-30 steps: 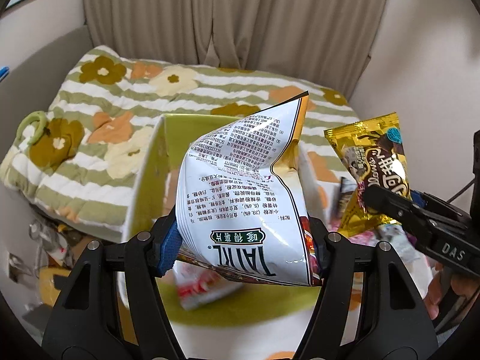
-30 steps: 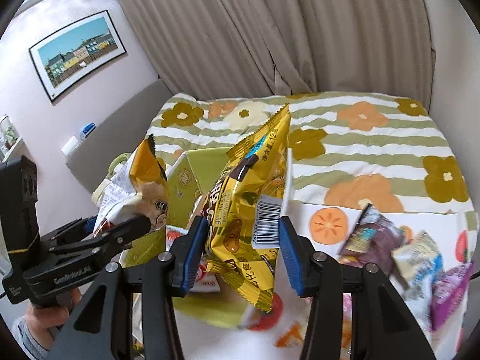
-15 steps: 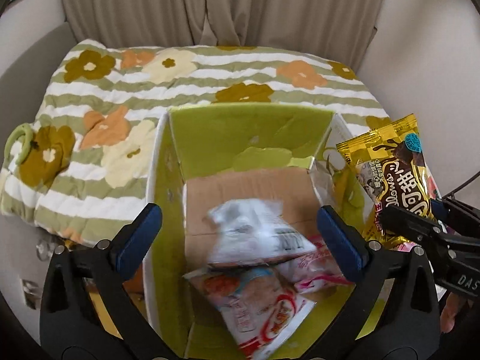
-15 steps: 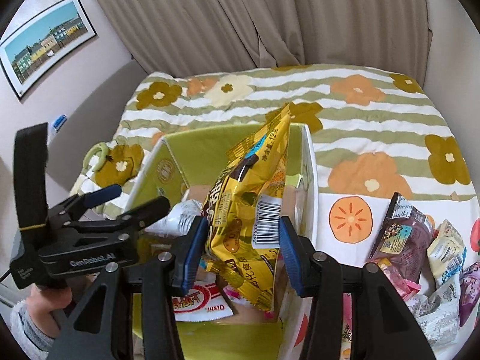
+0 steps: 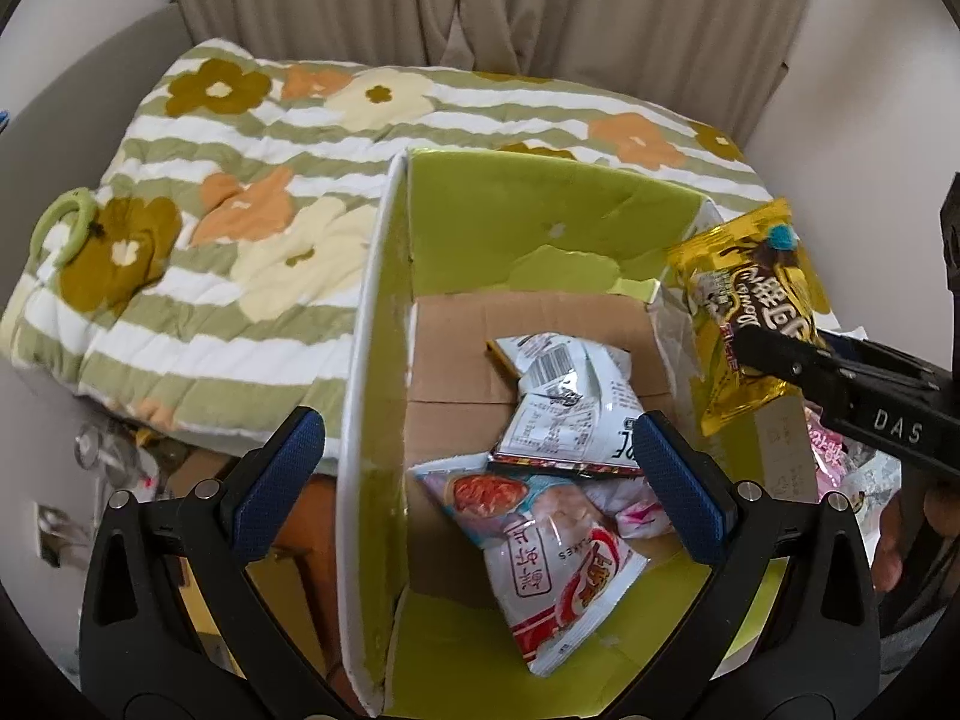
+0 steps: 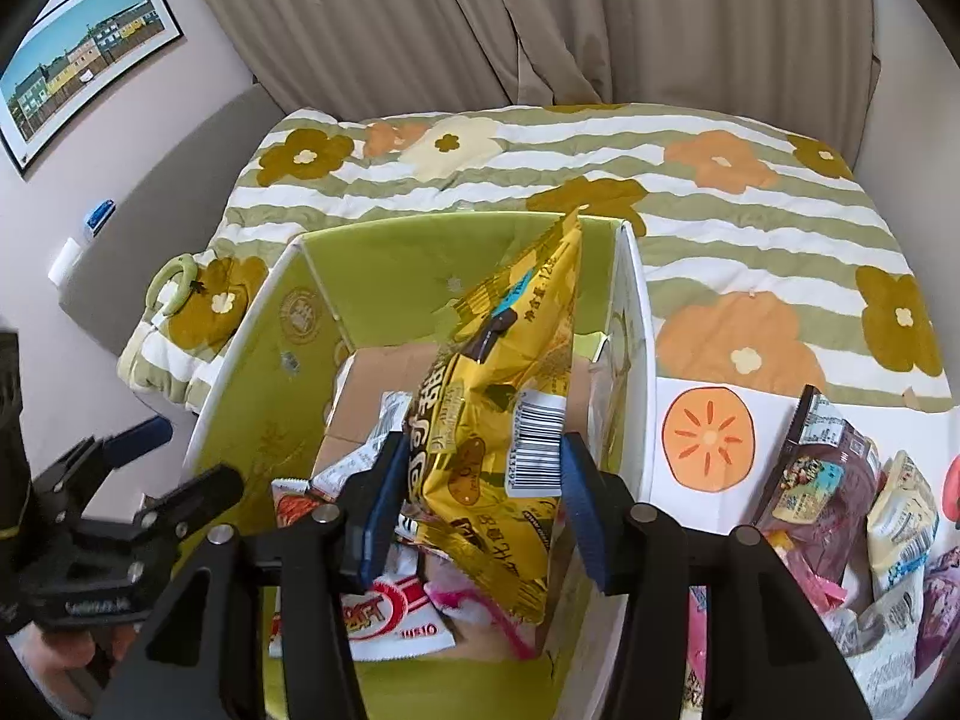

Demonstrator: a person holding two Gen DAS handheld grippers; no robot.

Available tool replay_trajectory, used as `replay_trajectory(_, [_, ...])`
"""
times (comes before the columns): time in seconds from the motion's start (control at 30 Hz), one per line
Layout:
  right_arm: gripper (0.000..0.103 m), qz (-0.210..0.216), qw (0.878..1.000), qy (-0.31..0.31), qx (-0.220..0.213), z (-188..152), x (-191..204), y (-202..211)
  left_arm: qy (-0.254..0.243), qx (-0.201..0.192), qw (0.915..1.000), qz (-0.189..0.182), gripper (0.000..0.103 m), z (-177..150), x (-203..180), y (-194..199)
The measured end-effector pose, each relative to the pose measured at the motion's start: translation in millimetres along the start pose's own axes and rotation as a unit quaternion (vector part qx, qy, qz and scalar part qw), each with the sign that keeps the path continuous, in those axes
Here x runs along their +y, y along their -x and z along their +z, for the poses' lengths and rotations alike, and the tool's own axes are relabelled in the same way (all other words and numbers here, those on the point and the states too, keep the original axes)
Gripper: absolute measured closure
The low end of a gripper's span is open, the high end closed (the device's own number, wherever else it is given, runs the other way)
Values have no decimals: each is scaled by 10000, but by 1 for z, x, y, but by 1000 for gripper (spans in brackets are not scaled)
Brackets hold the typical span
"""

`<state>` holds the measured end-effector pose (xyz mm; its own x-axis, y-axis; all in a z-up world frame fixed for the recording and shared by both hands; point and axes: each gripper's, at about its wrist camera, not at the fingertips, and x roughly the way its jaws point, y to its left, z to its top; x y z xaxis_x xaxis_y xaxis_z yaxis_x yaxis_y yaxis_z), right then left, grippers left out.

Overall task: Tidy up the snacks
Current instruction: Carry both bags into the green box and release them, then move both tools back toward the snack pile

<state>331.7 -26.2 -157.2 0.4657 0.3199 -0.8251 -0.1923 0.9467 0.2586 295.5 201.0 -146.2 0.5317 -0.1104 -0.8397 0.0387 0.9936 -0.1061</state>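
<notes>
Left wrist view showed my left gripper [image 5: 480, 480] spread wide with nothing between its fingers, poised over the green box [image 5: 372, 324]. Inside it the white snack bag [image 5: 564, 402] lay crumpled on the cardboard floor, its long axis running away from me, barcode end farthest. It overlapped a red-and-white packet [image 5: 552, 564] lying nearer. My right gripper [image 6: 477, 501] clamped the yellow snack bag [image 6: 504, 420] above the box's right side, upright, long axis vertical, top seam tilted toward the bed [image 6: 750, 192]. More snacks [image 6: 840, 480] lay right of the box.
</notes>
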Motion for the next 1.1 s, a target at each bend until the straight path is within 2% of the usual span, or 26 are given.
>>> replay_trajectory(0.03, [49, 13, 10000, 0, 5, 1, -1, -2, 13, 7, 10000, 10, 1, 0, 0, 0])
replay_trajectory(0.07, [41, 15, 10000, 9, -23, 2, -2, -2, 27, 11, 10000, 12, 1, -1, 0, 0])
replay_trajectory(0.1, [23, -3, 10000, 14, -64, 1, -2, -2, 39, 16, 10000, 11, 1, -2, 0, 0])
replay_trajectory(0.17, [4, 9, 9998, 37, -201, 0, -3, 2, 72, 44, 10000, 19, 1, -5, 0, 1])
replay_trajectory(0.27, [3, 85, 9994, 88, -336, -6, -3, 8, 119, 82, 9999, 17, 1, -11, -1, 3])
replay_trajectory(0.4, [3, 117, 9996, 91, -239, -10, -4, 10, 129, 85, 9999, 3, 1, -16, -5, 8])
replay_trajectory(0.6, [3, 224, 9993, 72, -277, -12, 0, 23, 82, -72, 9999, 27, 1, -17, -10, 27])
replay_trajectory(0.77, [3, 135, 9994, 77, -317, -15, 4, 40, 46, -176, 9998, -16, 1, -16, -12, 41])
replay_trajectory(1.1, [3, 8, 9979, 114, -635, -35, -7, 92, -269, -386, 9985, -273, 1, -27, -57, 71])
